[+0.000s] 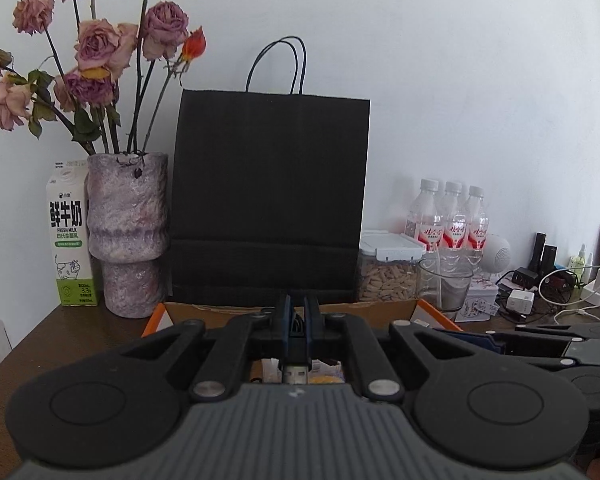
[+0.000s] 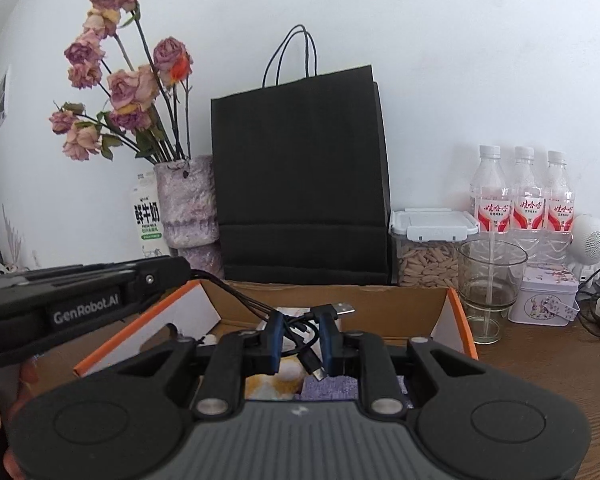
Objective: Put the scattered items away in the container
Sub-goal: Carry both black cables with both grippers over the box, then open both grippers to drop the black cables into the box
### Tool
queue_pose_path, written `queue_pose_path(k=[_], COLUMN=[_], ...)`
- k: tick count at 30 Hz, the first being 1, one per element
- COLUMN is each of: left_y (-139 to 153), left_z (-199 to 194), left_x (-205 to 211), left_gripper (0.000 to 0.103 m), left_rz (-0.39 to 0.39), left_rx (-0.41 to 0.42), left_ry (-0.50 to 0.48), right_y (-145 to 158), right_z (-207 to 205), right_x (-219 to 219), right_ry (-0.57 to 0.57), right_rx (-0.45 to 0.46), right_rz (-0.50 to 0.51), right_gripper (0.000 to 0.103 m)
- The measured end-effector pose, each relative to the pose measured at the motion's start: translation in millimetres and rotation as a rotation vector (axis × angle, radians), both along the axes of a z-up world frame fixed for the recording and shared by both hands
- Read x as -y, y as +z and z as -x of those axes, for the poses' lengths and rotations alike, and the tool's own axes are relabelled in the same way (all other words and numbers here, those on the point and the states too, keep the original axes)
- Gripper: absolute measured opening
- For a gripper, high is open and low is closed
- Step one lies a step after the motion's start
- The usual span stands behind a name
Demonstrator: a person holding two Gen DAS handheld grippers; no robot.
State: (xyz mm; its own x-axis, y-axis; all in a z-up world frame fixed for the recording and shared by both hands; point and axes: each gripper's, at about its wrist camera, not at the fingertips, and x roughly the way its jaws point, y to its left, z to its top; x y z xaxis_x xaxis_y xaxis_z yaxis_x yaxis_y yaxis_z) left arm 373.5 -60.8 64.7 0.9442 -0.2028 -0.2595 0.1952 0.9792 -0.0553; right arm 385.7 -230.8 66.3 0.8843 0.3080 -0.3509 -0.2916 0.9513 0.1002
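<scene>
Both tools on cable over box

Brown wooden table with cardboard box, vase, black bag

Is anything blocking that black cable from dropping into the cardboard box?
Nothing visible. The black cable hangs held in the right gripper and the left gripper, right over the open cardboard box, whose flaps are folded outward.
</scene>
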Motion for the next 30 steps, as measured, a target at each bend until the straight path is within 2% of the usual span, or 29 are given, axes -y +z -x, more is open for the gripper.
queue_pose_path(k=[7, 12, 13, 15, 16, 17, 18, 19, 20, 22, 23, 24, 28, 30], left_y=[-28, -34, -34, -34, -33, -33, -33, -33, -32, -32, -31, -30, -31, -32], left_z=[-22, -20, -19, -17, -15, -14, -14, -13, -12, -9, -7, -5, -3, -3], left_x=[0, 3, 4, 3, 2, 1, -1, -3, -5, -9, -10, -10, -13, -15], left_gripper=[0.003, 0.003, 0.004, 0.005, 0.01, 0.02, 0.026, 0.048, 0.069, 0.087, 0.099, 0.103, 0.103, 0.103], left_rz=[-0.026, -0.04, -0.04, -0.038, -0.03, -0.024, -0.018, -0.012, -0.007, 0.004, 0.005, 0.001, 0.011, 0.021], left_rx=[-0.107, -0.12, -0.119, -0.112, -0.1, -0.095, -0.095, -0.095, -0.091, -0.078, -0.071, -0.062, -0.069, -0.078], left_ry=[-0.001, -0.008, -0.007, 0.011, 0.025, 0.032, 0.039, 0.051, 0.069, 0.09, 0.092, 0.098, 0.107, 0.113], right_y=[-24, -28, -28, -28, -28, -27, -27, -26, -25, -24, -23, -23, -23, -22], right_z=[-16, -12, -11, -10, -9, -7, -5, -4, -3, 0, 1, 2, 7, 9], right_x=[2, -1, 0, 0, 1, 0, 0, -2, -2, -2, -3, -3, -3, -3], right_ry=[-0.011, -0.002, -0.005, 0.002, 0.004, 0.007, 0.006, 0.001, -0.002, -0.009, -0.014, -0.015, -0.021, -0.02], right_rx=[-0.063, -0.061, -0.061, -0.07, -0.07, -0.063, -0.056, -0.049, -0.046, -0.034, -0.031, -0.029, -0.021, -0.018], right_rz=[0.025, 0.03, 0.024, 0.018, 0.011, 0.007, 0.014, 0.021, 0.025, 0.027, 0.03, 0.035, 0.048, 0.05], right_gripper=[0.018, 0.019, 0.021, 0.033, 0.053, 0.069, 0.072, 0.074, 0.081, 0.092, 0.094, 0.094, 0.102, 0.102])
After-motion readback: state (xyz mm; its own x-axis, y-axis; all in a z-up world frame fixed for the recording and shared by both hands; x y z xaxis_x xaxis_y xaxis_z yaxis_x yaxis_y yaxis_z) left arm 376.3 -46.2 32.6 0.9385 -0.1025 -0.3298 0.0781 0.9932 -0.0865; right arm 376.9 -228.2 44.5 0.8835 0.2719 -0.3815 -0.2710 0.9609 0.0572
